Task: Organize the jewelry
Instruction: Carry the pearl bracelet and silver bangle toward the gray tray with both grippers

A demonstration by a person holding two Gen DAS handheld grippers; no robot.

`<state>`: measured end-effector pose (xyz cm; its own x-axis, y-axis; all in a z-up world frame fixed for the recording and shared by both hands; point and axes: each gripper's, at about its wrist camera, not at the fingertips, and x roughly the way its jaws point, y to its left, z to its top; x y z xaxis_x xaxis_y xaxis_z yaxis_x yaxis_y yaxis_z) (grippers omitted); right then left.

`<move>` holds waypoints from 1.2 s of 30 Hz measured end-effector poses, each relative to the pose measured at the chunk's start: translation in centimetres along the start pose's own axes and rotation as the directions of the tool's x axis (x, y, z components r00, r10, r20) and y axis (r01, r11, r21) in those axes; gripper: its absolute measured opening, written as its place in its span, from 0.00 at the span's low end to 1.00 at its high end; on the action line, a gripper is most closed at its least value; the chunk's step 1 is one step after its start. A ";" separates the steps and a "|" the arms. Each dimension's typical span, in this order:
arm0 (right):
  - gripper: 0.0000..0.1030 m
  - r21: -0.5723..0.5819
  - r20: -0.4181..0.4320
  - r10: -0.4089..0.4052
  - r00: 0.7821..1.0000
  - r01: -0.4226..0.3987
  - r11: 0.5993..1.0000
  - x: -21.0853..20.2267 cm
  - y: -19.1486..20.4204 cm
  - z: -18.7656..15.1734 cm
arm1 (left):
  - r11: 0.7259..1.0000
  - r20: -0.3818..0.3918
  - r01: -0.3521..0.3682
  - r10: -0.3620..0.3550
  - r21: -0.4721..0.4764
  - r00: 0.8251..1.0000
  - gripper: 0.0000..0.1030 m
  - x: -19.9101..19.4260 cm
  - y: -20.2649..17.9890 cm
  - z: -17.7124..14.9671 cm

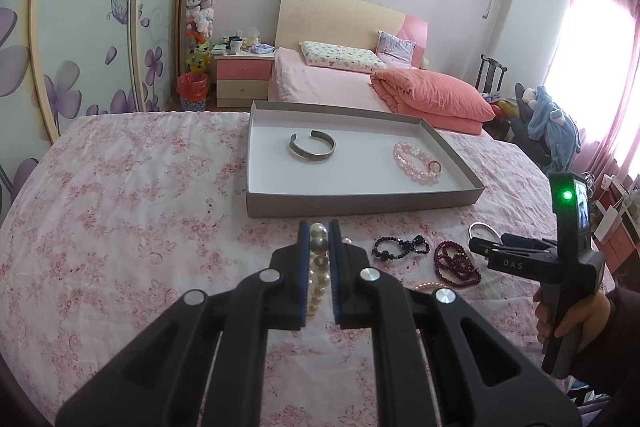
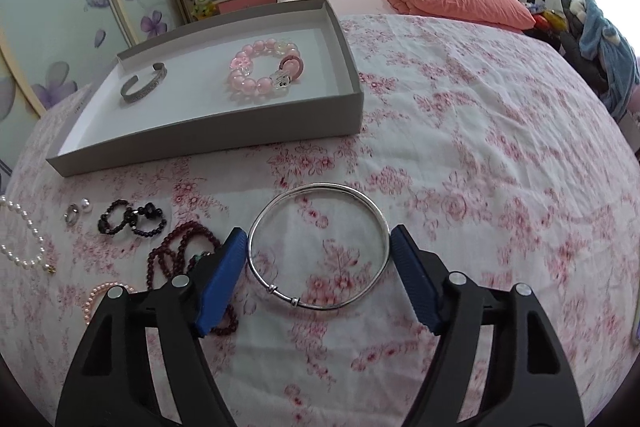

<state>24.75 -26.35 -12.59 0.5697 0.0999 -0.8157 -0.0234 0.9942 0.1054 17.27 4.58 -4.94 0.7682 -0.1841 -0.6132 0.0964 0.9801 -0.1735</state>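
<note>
My left gripper (image 1: 320, 227) is shut on a strand of white pearls (image 1: 319, 267), just in front of the grey tray (image 1: 360, 205). The tray (image 2: 208, 139) holds a silver cuff (image 2: 144, 89) and a pink bead bracelet (image 2: 264, 71). My right gripper (image 2: 319, 235) stands open and points down at the bedspread, with a thin silver bangle (image 2: 324, 185) lying flat between its blue pads (image 2: 224, 279), close to both. A hand holds that gripper (image 1: 480, 247) at the right of the left wrist view.
Loose on the floral bedspread (image 2: 480, 147) left of the bangle lie a black bead bracelet (image 2: 132, 219), dark red beads (image 2: 176, 251), a pink pearl strand (image 2: 100, 295), white pearls (image 2: 24, 239) and a small ring (image 2: 73, 215). A second bed (image 1: 340, 75) stands behind.
</note>
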 end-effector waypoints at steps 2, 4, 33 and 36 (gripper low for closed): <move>0.71 0.014 0.010 0.006 1.000 -0.006 1.000 -0.4 -0.1 -0.3 | 1.000 0.002 0.002 -0.002 -0.003 1.000 0.09 -0.1 0.1 0.0; 0.71 0.026 0.025 0.010 1.000 -0.011 1.000 -0.8 -0.1 -0.6 | 1.000 0.005 0.004 -0.004 -0.006 1.000 0.09 -0.3 0.2 0.0; 0.71 0.047 0.031 0.007 1.000 -0.009 0.999 -2.4 0.5 -2.5 | 0.999 0.022 0.027 -0.027 -0.019 0.999 0.10 -0.7 -0.2 1.1; 0.71 0.018 0.011 -0.036 0.999 0.036 0.999 -2.0 0.6 -2.6 | 0.999 0.022 0.029 -0.029 -0.019 0.999 0.10 -0.6 -0.1 1.3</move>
<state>21.42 -25.87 -12.39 0.5795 0.0631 -0.8125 0.0119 0.9962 0.0858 17.62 4.73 -3.59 0.7790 -0.2104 -0.5906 0.1065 0.9727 -0.2059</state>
